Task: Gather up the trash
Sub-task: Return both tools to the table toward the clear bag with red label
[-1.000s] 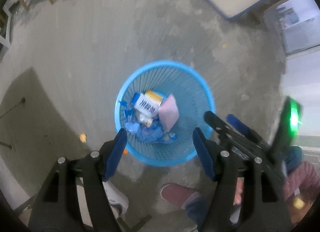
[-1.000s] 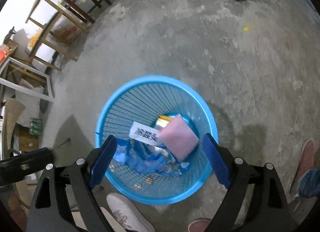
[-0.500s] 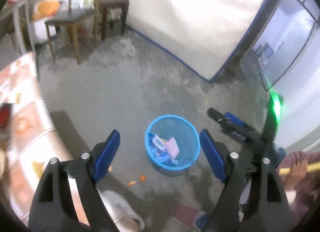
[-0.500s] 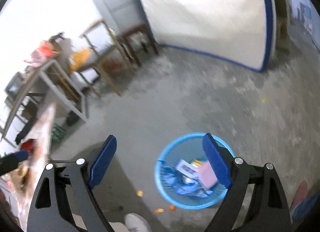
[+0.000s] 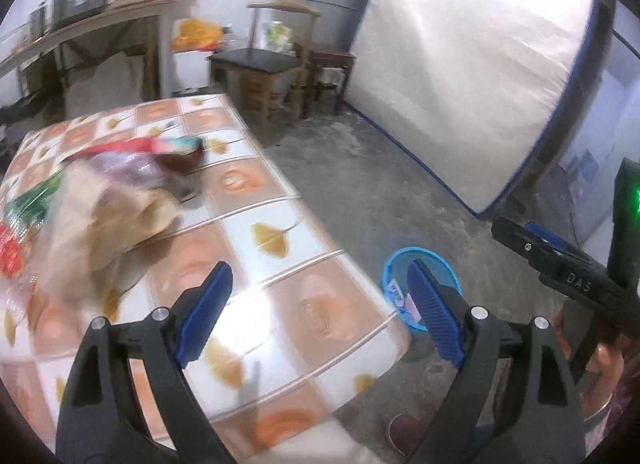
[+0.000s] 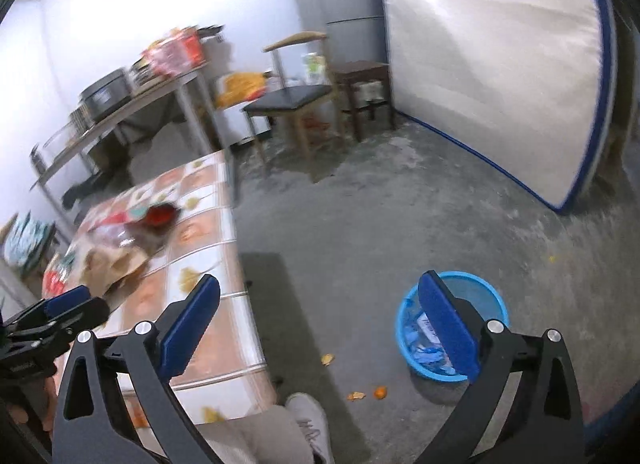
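Observation:
A blue mesh waste basket (image 5: 424, 260) stands on the concrete floor by the table's corner, with wrappers inside; it also shows in the right wrist view (image 6: 488, 296). A blurred heap of trash (image 5: 108, 200), brown paper and plastic wrappers, lies on the tiled table (image 5: 280, 296); the heap also shows in the right wrist view (image 6: 120, 252). My left gripper (image 5: 320, 316) is open and empty above the table's near corner. My right gripper (image 6: 320, 328) is open and empty above the floor between table and basket.
Orange peel scraps (image 6: 368, 394) lie on the floor near the basket. A chair (image 5: 268, 60), a small stool (image 5: 332, 56) and a mattress (image 5: 472, 76) against the wall stand at the back. A shelf (image 6: 132, 104) holds pots. The person's shoe (image 6: 308, 420) is below.
Both grippers have lifted and tilted up from looking down into the basket; the table and its trash heap have come into view, and the basket now looks small and far.

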